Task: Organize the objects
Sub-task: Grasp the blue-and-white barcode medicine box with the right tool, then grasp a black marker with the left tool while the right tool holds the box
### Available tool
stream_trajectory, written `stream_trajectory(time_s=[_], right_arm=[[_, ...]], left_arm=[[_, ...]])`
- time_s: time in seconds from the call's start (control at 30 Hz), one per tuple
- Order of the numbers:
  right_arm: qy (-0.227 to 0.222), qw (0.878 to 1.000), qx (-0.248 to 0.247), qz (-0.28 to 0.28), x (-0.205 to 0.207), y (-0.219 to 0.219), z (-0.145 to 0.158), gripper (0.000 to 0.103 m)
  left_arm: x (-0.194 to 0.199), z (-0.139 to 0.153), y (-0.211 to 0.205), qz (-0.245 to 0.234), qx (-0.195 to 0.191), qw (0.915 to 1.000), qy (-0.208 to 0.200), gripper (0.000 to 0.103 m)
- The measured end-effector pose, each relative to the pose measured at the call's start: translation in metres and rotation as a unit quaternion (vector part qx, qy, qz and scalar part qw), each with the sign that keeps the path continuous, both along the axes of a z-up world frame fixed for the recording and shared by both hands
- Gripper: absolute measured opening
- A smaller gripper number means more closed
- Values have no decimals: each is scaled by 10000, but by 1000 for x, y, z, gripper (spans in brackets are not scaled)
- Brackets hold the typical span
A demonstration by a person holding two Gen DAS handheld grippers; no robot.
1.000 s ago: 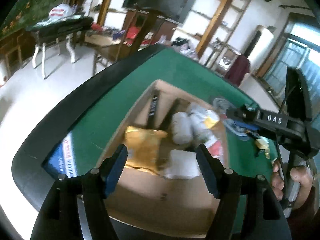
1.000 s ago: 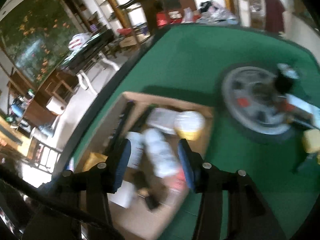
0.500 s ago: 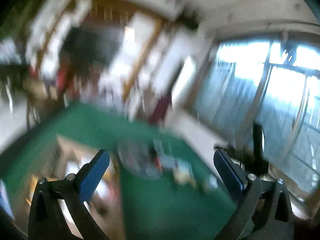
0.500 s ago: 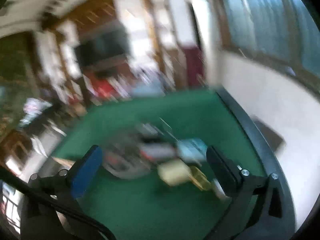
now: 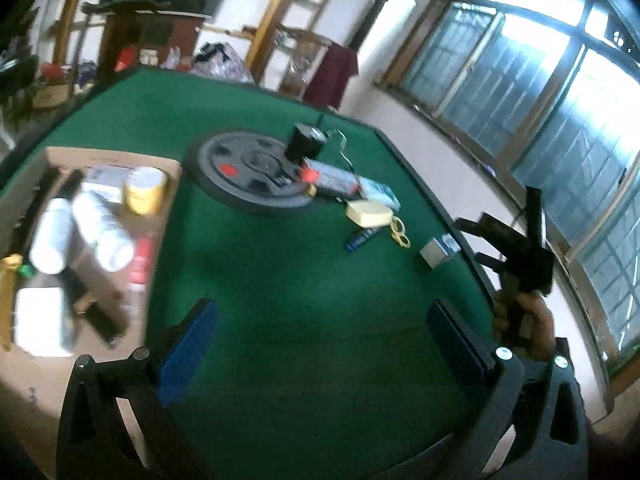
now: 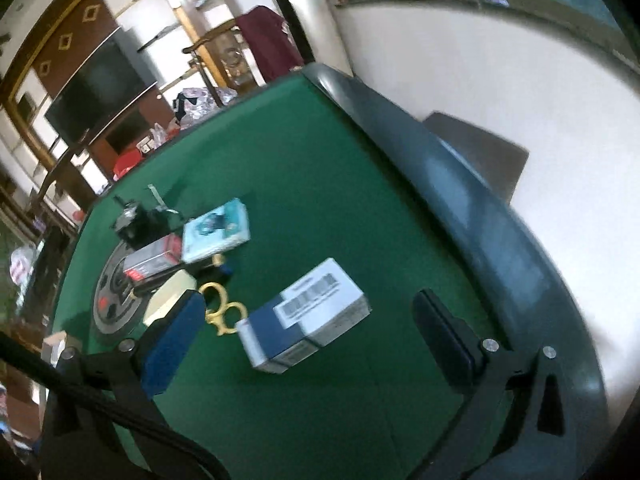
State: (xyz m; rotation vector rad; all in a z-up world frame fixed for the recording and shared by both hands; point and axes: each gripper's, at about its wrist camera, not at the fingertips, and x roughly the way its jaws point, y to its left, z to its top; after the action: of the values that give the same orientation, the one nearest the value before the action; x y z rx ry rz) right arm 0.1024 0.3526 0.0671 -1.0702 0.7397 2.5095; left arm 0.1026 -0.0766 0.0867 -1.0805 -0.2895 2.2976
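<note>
A cardboard box [image 5: 100,158] at the table's left holds bottles, a yellow-lidded jar [image 5: 145,189] and other items. Loose on the green table lie a blue-and-white box [image 6: 306,314] [image 5: 439,251], yellow scissors [image 6: 222,312] [image 5: 400,233], a cream case [image 5: 368,213], a teal packet [image 6: 216,235] and a small blue tube [image 5: 362,239]. My left gripper [image 5: 326,344] is open and empty above bare felt. My right gripper [image 6: 308,344] is open and empty, with the blue-and-white box just ahead between its fingers. It also shows at the right of the left wrist view [image 5: 516,248].
A dark weight plate [image 5: 256,172] lies mid-table with a black cup [image 5: 306,145] and a red-and-grey box [image 6: 154,261] on it. The table's padded dark rim [image 6: 460,208] runs along the right. A wall and windows stand beyond it.
Both grippers swung right, away from the cardboard box toward the loose items, and both have opened wider. The right gripper now faces the blue-and-white box.
</note>
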Motion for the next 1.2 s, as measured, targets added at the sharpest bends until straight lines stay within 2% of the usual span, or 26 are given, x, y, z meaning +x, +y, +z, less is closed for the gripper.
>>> stream_trajectory(time_s=[0.1, 0.13, 0.2, 0.23, 0.27, 0.33, 0.43, 0.57, 0.8, 0.83, 0.87, 0.9, 0.93, 0.97, 1.0, 1.13, 1.2], right_arm=[[-94, 9996, -272, -16, -7, 9, -17, 103], [-114, 9993, -364, 1, -11, 8, -22, 100], [-189, 9992, -356, 51, -16, 8, -25, 87], [-262, 9992, -276, 98, -21, 5, -24, 65], [-333, 9991, -186, 161, -25, 2, -24, 49], [-396, 9987, -3, 331, -30, -6, -24, 38], [-372, 9981, 163, 460, -27, -13, -27, 35], [-276, 9982, -29, 530, -20, -12, -32, 34], [-185, 9983, -129, 535, -21, -11, -34, 34], [-191, 9983, -112, 533, -21, -11, -34, 34], [-203, 9983, -96, 533, -24, -12, -34, 34], [-207, 9983, -82, 534, -24, -12, -34, 34], [-210, 9983, -77, 535, -25, -12, -34, 34], [-206, 9983, -85, 535, -26, -12, -34, 34], [-202, 9983, -95, 535, -26, -12, -34, 34], [-193, 9983, -120, 539, -25, -12, -34, 34], [-187, 9983, -142, 532, -25, -12, -34, 34]], left_arm=[[-7, 1, 22, -160, -195, 9997, -6, 101], [-10, 3, 29, -223, -220, 9995, -4, 101], [-17, 7, 41, -349, -198, 9992, 35, 101], [-20, 11, 48, -406, -221, 9989, 101, 101], [-22, 14, 54, -457, -280, 9984, 198, 101], [-30, 22, 71, -565, -518, 9959, 480, 101], [-42, 24, 98, -780, -816, 9906, 771, 101], [-64, 10, 134, -987, -1240, 9838, 839, 101], [-89, -50, 191, -1416, -2186, 9624, 772, 99], [-90, -55, 196, -1448, -2278, 9598, 769, 97], [-90, -59, 201, -1480, -2336, 9582, 731, 84], [-91, -63, 204, -1544, -2319, 9584, 624, 62], [-91, -60, 202, -1530, -2126, 9635, 560, 50], [-90, -58, 202, -1399, -2225, 9630, 596, 28], [-89, -57, 201, -1457, -2200, 9631, 540, 15], [-70, -54, 187, -1615, -2297, 9587, 457, 12], [-58, -53, 170, -1642, -2228, 9605, 283, 12]])
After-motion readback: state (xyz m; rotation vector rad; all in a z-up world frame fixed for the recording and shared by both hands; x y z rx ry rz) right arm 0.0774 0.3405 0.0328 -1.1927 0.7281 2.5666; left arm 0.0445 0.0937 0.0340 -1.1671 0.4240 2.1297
